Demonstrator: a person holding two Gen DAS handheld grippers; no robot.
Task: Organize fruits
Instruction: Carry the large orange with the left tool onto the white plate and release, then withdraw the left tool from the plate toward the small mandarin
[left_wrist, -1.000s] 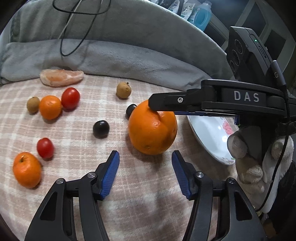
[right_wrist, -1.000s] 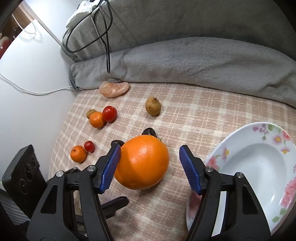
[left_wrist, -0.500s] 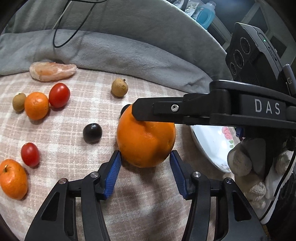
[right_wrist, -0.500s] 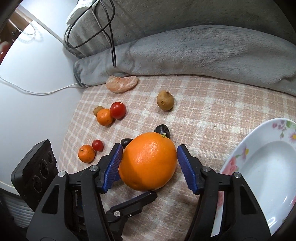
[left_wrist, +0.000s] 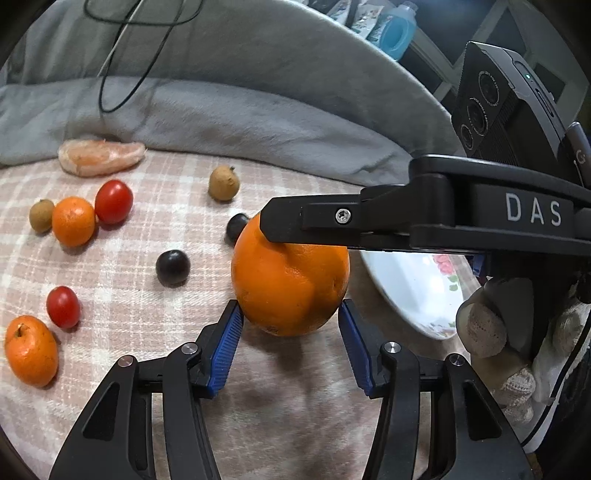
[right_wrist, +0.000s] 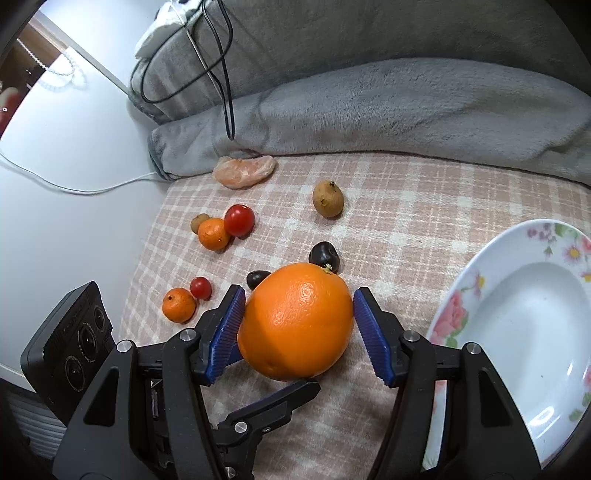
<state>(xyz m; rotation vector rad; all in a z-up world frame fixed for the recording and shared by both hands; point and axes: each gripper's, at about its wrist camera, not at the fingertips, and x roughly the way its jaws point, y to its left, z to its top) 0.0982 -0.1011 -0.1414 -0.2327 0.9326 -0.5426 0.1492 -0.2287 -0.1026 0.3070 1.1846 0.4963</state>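
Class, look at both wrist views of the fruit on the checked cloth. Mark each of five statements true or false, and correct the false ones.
1. The big orange sits between the fingers of both grippers. True.
2. The plate already holds two tomatoes. False: it is empty; both tomatoes lie on the checked cloth.
3. The peeled citrus piece lies near the grey blanket. True.
4. The right gripper is shut on a dark grape. False: the big orange is between its blue pads.
5. The left gripper points away from the big orange. False: the orange sits at its fingertips.
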